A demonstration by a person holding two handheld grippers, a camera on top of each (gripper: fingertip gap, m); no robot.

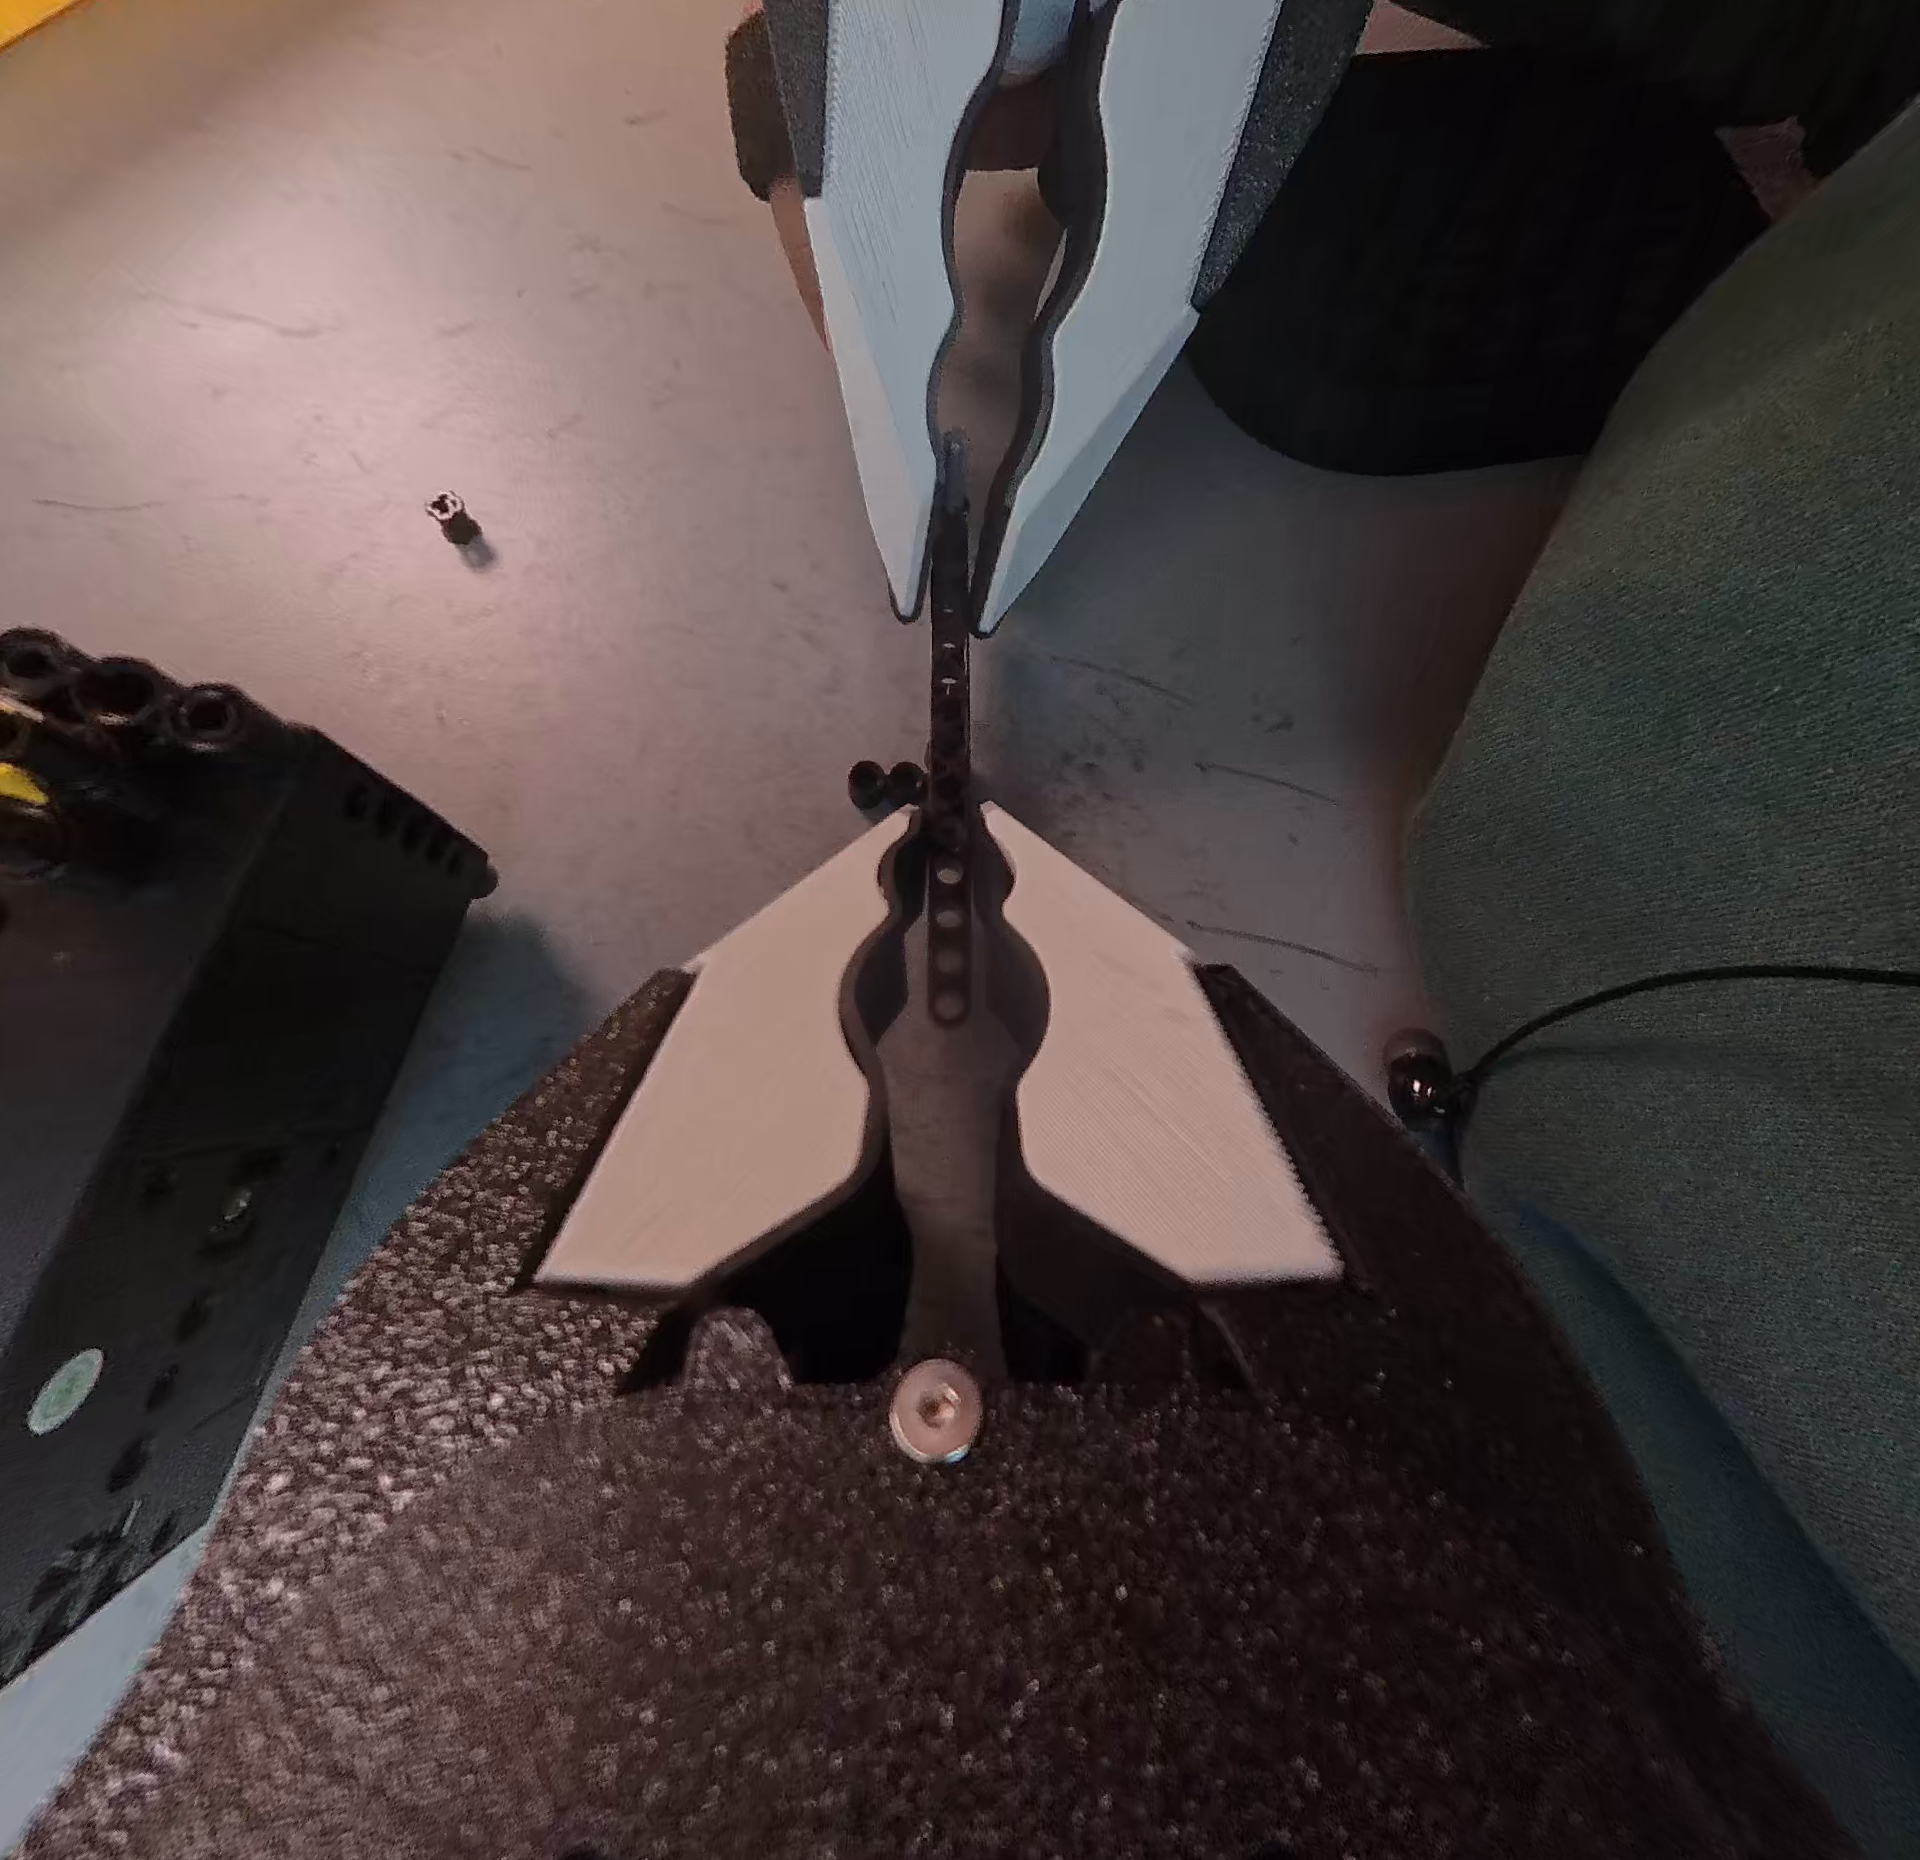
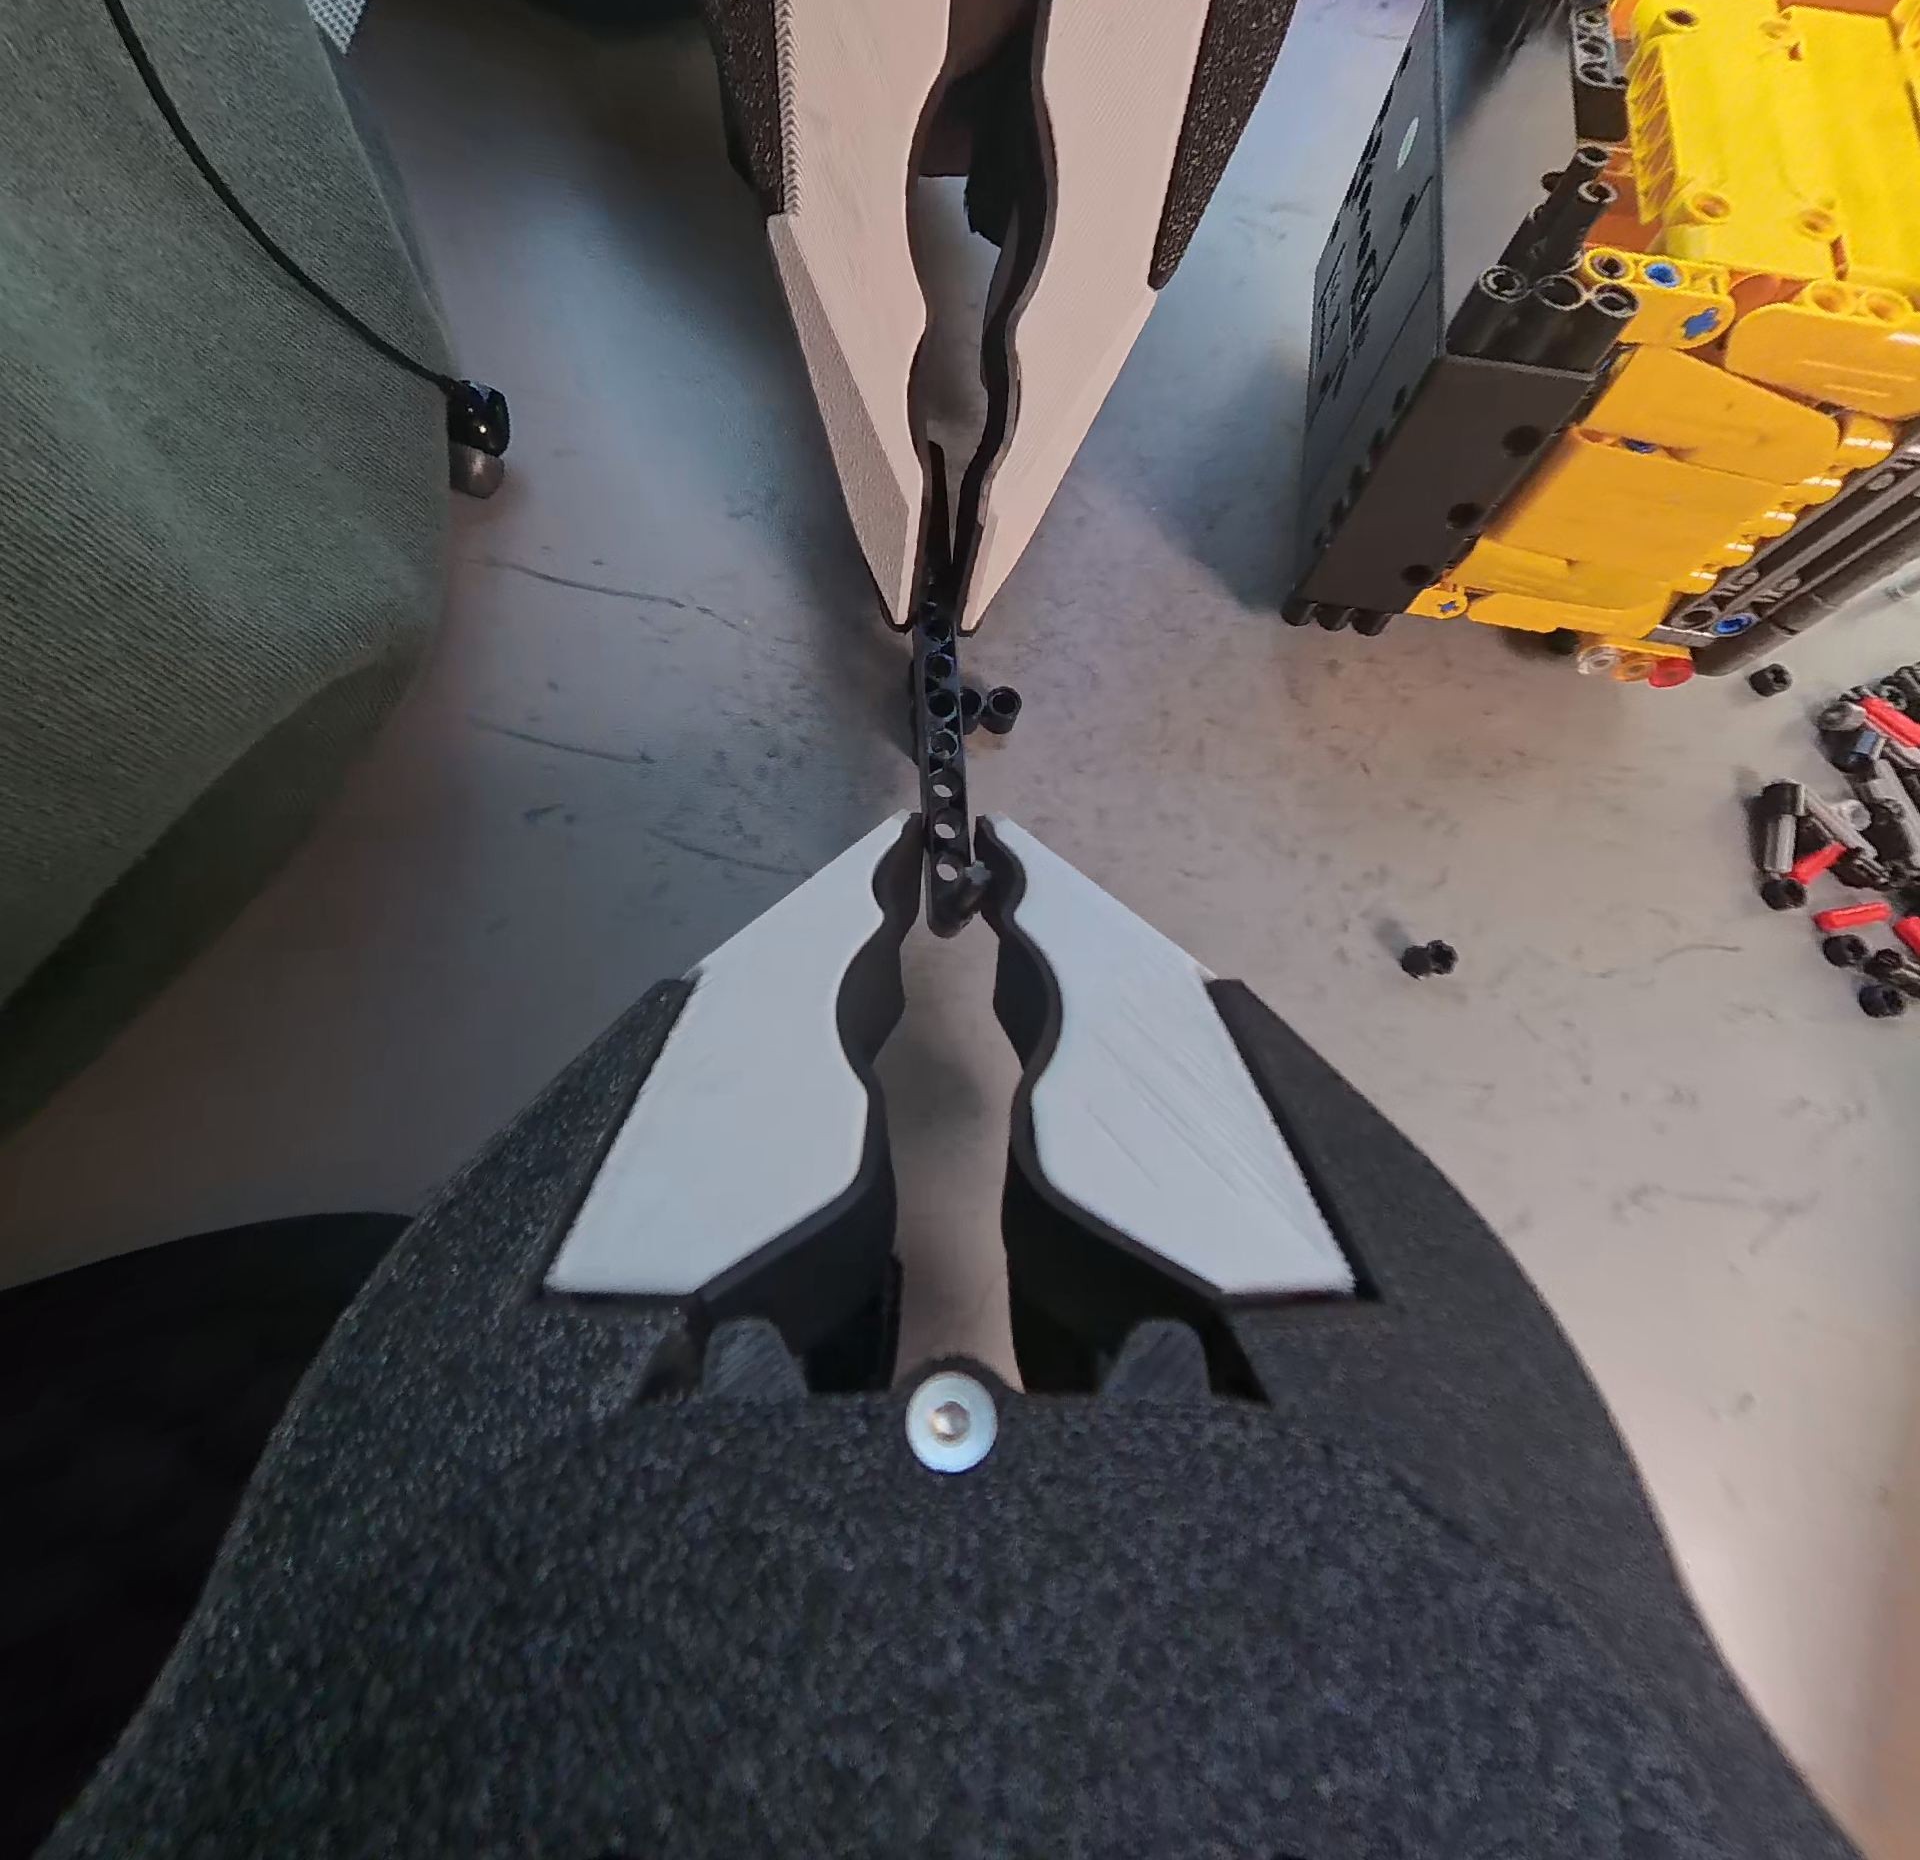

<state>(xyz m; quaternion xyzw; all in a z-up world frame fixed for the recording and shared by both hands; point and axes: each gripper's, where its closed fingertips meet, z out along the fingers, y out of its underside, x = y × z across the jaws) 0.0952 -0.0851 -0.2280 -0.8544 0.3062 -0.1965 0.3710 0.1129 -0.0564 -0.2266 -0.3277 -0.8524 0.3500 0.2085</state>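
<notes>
A thin black beam with a row of holes (image 1: 951,709) is held in the air over the grey table, one end in each gripper. My left gripper (image 1: 951,818) is shut on its near end. My right gripper (image 1: 940,621) faces it from above in the left wrist view and is shut on the far end. In the right wrist view the beam (image 2: 940,730) runs from my right gripper (image 2: 951,823) up to my left gripper (image 2: 930,621). Two short black pins (image 2: 987,709) stick out of the beam's middle, and they also show in the left wrist view (image 1: 883,780).
A black box joined to a yellow brick model (image 2: 1662,356) stands at the right; its black side shows in the left wrist view (image 1: 208,979). Loose black and red pins (image 2: 1849,854) lie nearby, and one single pin (image 2: 1425,958). Green fabric (image 2: 156,460) with a black cord and bead (image 2: 478,428) borders the table. The grippers' ends are close to 4 cm from one another. The single pin (image 2: 1425,958) sits 10 cm or so from the ends of my right fingers. Look for it in the left wrist view (image 1: 457,514) too.
</notes>
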